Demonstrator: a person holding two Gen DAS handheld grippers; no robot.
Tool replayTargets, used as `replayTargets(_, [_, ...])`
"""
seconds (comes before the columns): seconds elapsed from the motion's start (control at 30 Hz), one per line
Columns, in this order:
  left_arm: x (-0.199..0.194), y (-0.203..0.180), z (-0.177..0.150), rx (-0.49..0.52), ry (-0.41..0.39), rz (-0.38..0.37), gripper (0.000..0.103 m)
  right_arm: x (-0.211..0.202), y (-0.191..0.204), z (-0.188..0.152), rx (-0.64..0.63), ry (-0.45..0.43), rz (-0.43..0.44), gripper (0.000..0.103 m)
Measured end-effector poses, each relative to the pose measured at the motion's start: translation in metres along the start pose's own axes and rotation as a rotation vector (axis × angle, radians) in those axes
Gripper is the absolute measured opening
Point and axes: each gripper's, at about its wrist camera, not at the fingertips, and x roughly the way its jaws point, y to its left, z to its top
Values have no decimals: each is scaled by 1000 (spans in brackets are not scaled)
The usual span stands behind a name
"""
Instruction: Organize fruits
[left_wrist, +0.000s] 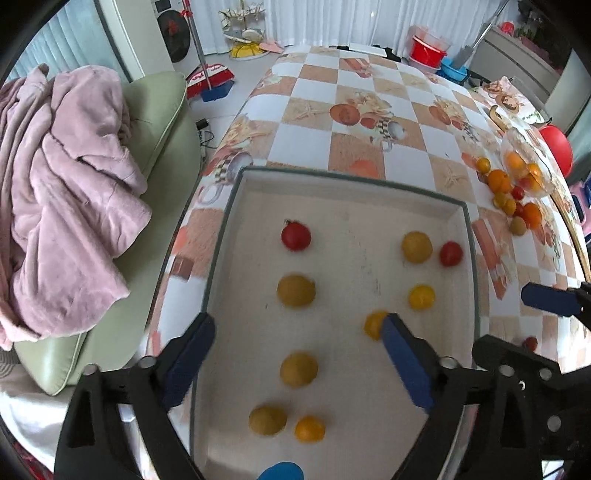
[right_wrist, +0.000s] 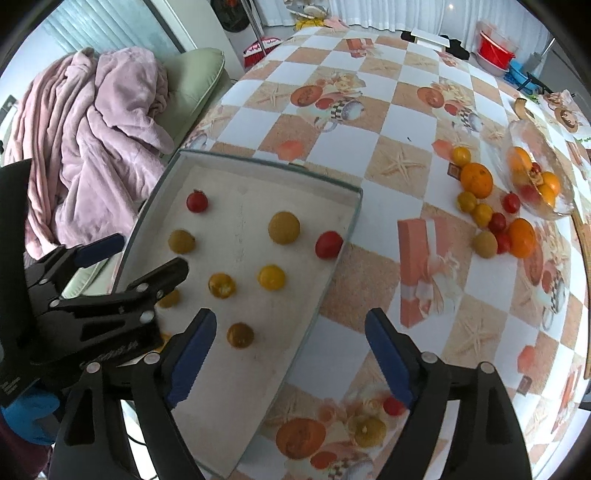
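A shallow white tray (left_wrist: 343, 177) (right_wrist: 258, 162) on the checkered table holds several small red and yellow fruits, spread apart. My left gripper (left_wrist: 295, 354) hovers open and empty over the tray's near half, above a yellow fruit (left_wrist: 298, 369). My right gripper (right_wrist: 291, 354) is open and empty above the tray's right rim; a red cherry tomato (right_wrist: 393, 406) and a yellow fruit (right_wrist: 369, 430) lie on the table just below it. A pile of oranges and small fruits (right_wrist: 487, 210) (left_wrist: 513, 195) lies at the far right beside a glass bowl (right_wrist: 539, 170).
The glass bowl (left_wrist: 528, 166) holds more fruit near the table's right edge. A green sofa with a pink blanket (left_wrist: 66, 177) stands left of the table. A white box (right_wrist: 428, 37) sits at the table's far end.
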Motion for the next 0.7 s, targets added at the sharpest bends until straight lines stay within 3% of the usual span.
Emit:
replayTargets(0.1, [-10, 2, -9, 2, 23, 5, 102, -5, 5, -5, 3, 34, 2, 89])
replayTargets(0.17, [-18, 4, -16, 2, 35, 10, 102, -8, 7, -9, 7, 57, -8, 102])
replayTargets(0.4, [-58, 19, -42, -15, 18, 29, 102, -27, 22, -26, -51, 100, -87, 103])
replayTargets(0.7, [-95, 17, -66, 13, 57, 49, 102, -55, 40, -37, -76, 106, -57, 103])
